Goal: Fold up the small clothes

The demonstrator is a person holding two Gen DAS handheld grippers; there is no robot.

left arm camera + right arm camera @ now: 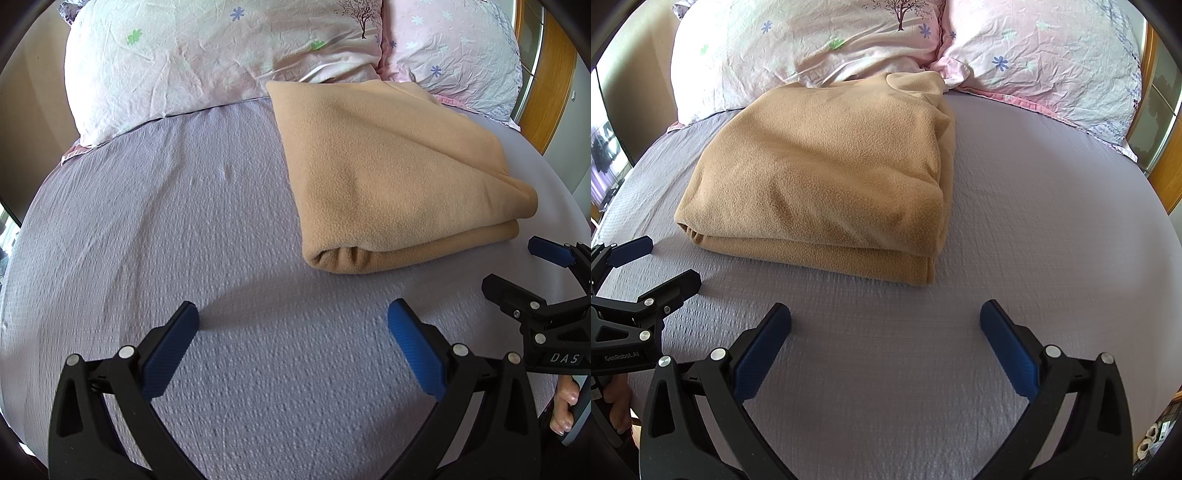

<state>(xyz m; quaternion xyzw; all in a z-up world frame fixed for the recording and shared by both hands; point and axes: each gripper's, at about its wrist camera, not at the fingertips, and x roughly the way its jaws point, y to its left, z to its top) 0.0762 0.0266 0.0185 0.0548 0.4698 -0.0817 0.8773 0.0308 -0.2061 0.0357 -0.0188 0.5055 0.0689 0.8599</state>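
Observation:
A tan fleece garment (391, 173) lies folded into a thick rectangle on the lavender bed sheet (166, 221), its far edge touching the pillows. It also shows in the right wrist view (831, 177). My left gripper (293, 317) is open and empty, hovering over bare sheet in front of and left of the fleece. My right gripper (885, 317) is open and empty, over bare sheet in front of the fleece. Each gripper shows in the other's view: the right gripper (517, 266) at the right edge, the left gripper (661, 262) at the left edge.
Two pink floral pillows (207, 55) (1045, 62) lie along the head of the bed. A wooden headboard or frame (546, 81) stands at the far right. The lavender sheet (1052, 221) stretches to the right of the fleece.

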